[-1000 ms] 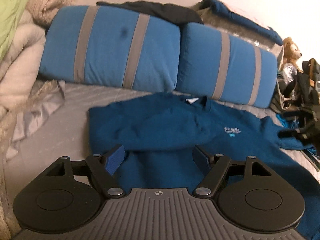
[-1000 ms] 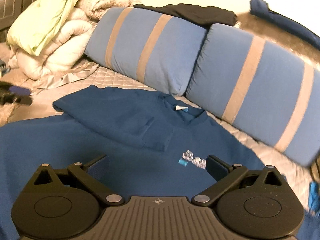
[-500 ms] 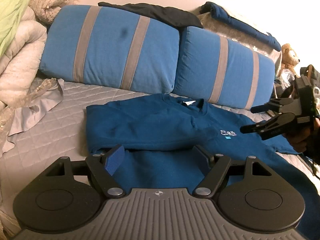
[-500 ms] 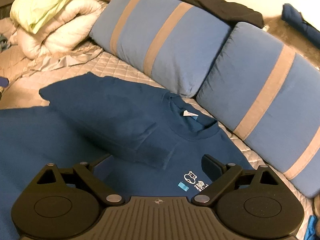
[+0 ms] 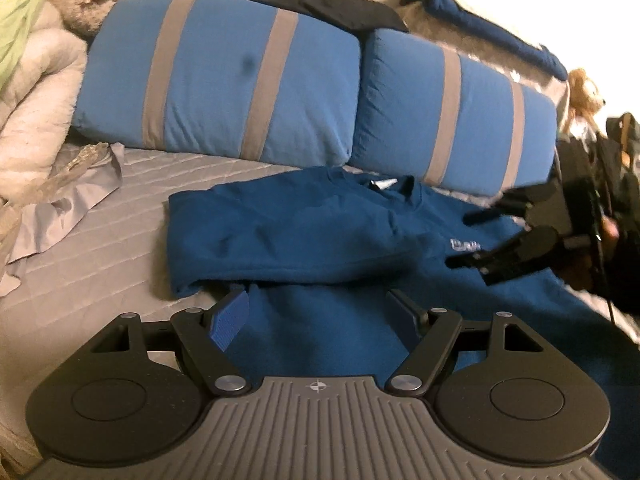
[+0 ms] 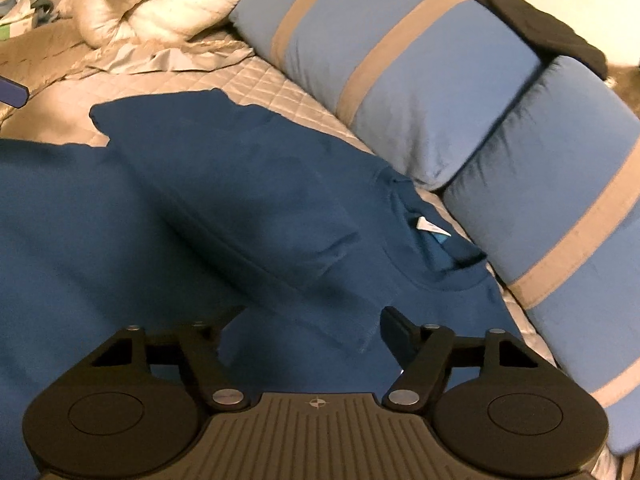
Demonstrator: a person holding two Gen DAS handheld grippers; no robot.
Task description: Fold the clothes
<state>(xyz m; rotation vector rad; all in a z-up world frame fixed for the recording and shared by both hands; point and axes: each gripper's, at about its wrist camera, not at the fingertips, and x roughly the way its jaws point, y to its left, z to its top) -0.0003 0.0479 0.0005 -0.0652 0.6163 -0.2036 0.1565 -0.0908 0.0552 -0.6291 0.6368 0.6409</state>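
Left wrist only: teddy bear [image 5: 585, 90].

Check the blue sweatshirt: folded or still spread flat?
Partly folded: the blue sweatshirt has one sleeve laid across its chest; the body lies spread on the bed.

A dark blue long-sleeved sweatshirt [image 5: 304, 236] was seen spread on a grey quilted bedcover [image 5: 100, 256], directly ahead of the left gripper [image 5: 320, 312], whose blue-padded fingers [image 5: 230, 318] were held wide apart above the fabric. One sleeve was folded across the chest. Beyond it, two blue pillows with grey stripes [image 5: 224, 80] were propped side by side. Ahead and to the right, the right gripper [image 5: 476, 236] was held spread apart over the white chest logo [image 5: 464, 245].
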